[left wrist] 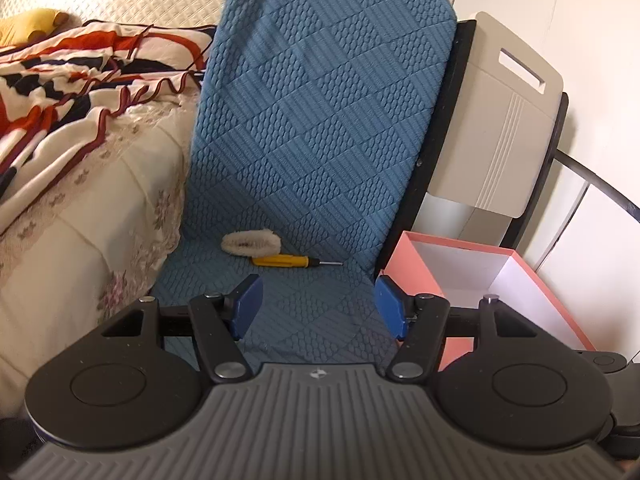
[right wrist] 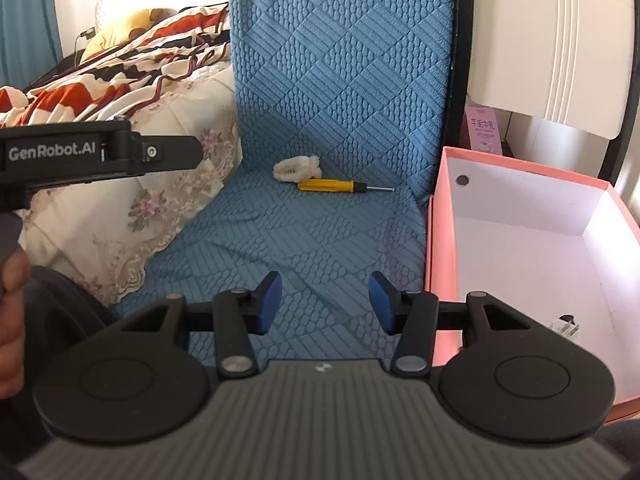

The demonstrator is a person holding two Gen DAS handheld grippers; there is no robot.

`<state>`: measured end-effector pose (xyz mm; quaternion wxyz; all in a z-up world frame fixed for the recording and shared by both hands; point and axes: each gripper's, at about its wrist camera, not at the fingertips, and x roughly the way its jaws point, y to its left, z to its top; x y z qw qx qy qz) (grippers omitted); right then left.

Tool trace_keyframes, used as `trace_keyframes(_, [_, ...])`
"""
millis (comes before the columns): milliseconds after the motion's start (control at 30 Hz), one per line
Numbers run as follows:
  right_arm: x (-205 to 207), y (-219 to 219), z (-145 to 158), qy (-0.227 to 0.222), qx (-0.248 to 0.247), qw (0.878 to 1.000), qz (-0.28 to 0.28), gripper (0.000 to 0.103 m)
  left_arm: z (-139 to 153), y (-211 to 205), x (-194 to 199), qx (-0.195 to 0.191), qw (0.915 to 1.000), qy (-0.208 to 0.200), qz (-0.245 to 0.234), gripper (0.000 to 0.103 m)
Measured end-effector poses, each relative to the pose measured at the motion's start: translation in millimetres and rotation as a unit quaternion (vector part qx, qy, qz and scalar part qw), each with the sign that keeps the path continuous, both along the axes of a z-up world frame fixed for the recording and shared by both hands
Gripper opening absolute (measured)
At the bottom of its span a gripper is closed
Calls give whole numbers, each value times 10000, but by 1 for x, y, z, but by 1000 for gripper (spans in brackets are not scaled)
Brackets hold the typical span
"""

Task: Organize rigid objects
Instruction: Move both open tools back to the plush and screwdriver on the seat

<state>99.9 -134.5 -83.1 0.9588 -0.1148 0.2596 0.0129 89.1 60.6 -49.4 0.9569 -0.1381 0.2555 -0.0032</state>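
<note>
Both grippers hover over the near part of the blue seat cover (left wrist: 304, 152), jaws spread apart and holding nothing: the left gripper (left wrist: 318, 306) sits left of the right gripper (right wrist: 325, 303). The yellow screwdriver (right wrist: 326, 186) lies far on the seat, flat, its tip pointing right, touching or just beside a fluffy white brush (right wrist: 297, 168). The pink box (right wrist: 438, 248) stands open to the right, with something small already inside near its near wall. The likely next pick is the screwdriver: approach from above, straddle the yellow handle mid-length across its width, keep clear of the brush, then close firmly before carrying it right over the box rim
</note>
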Motion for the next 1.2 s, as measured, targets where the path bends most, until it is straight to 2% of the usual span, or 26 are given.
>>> trace_keyframes(233, [5, -4, -17, 67, -17, 9999, -77, 51, -19, 4, 2, -33, 9999, 168, 7, 68])
trace_keyframes(500, [22, -8, -22, 102, 116, 9998, -97, 51, -28, 12, 26, -31, 9995, 299, 6, 68])
trace_keyframes(733, [49, -11, -25, 148, 35, 9999, 65, 51, -33, 24, 58, -18, 9990, 431, -68, 68])
trace_keyframes(867, [66, -14, -23, 145, 119, 9997, 145, 51, -37, 35, 76, -216, 9983, 540, -77, 68])
trace_keyframes(967, [83, -15, -21, 121, 135, 9996, 206, 51, -42, 39, 94, -108, 9983, 566, -91, 68])
trace_keyframes(1100, [110, -15, -20, 132, 110, 9994, 287, 51, -52, 47, 121, -43, 9970, 761, -96, 68])
trace_keyframes(1200, [126, -14, -20, 133, 8, 9992, 366, 51, -64, 59, 143, -217, 9942, 1050, -16, 68])
